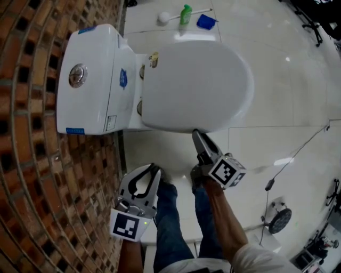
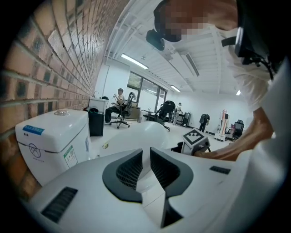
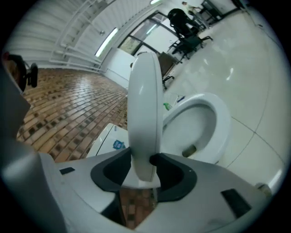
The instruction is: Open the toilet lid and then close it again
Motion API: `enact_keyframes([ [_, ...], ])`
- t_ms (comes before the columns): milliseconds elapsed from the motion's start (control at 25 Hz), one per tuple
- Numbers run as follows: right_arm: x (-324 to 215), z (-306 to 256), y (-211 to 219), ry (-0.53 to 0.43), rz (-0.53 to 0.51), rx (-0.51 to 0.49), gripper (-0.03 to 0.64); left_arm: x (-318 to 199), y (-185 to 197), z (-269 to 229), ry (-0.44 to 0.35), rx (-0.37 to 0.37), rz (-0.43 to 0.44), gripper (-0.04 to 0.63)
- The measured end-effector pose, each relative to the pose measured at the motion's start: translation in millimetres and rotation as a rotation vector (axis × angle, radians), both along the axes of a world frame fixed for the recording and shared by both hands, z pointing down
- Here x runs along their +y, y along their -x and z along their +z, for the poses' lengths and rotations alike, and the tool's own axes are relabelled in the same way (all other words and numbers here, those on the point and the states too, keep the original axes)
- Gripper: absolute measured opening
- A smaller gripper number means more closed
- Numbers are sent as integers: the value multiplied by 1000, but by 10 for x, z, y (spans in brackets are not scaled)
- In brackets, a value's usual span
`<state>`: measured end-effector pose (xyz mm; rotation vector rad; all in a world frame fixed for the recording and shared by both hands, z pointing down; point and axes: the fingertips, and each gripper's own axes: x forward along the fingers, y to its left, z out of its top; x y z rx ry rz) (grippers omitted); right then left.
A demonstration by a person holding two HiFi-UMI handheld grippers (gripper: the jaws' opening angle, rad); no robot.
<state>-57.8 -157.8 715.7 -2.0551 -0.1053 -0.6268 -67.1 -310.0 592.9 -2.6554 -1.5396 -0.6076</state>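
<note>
The white toilet lid (image 1: 197,85) is hinged in front of the tank (image 1: 88,80). My right gripper (image 1: 196,134) is at the lid's front edge, shut on it. In the right gripper view the lid (image 3: 144,113) shows edge-on between the two dark pads of the right gripper (image 3: 144,166), lifted clear of the seat and bowl (image 3: 200,132). My left gripper (image 1: 154,169) hangs lower left, near the brick wall, shut with nothing in it. From the left gripper view its own jaws (image 2: 145,157) stand together, with the tank (image 2: 52,141) and the lid (image 2: 145,132) beyond.
A brick wall (image 1: 26,176) runs along the left. Behind the toilet lie a brush, a green bottle (image 1: 185,14) and a blue object (image 1: 206,21). A cable (image 1: 298,149) crosses the tiled floor at right. The person's jeans (image 1: 170,224) are below.
</note>
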Motion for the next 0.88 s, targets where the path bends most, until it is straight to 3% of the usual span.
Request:
enact_keyframes([
  [80,-232,-252,-114,72,-101,67,156,-49,-76,-123,1,22,-19,44],
  [240,-815,-723,-445,349,-351,151,135,-222,-234,-380,18,57,-85,46],
  [360,-1306,-969,-671,487,-504,184,103,-424,-292,-606,37,73,-138,44],
  [600,-1978,-1089,-976,646,-681,185,52,-904,-274,-986,42,97,-210,44],
  [880,-2092,-1036,-1025,770,-794,119,54,-1266,-256,-1127,39,97,-259,44],
])
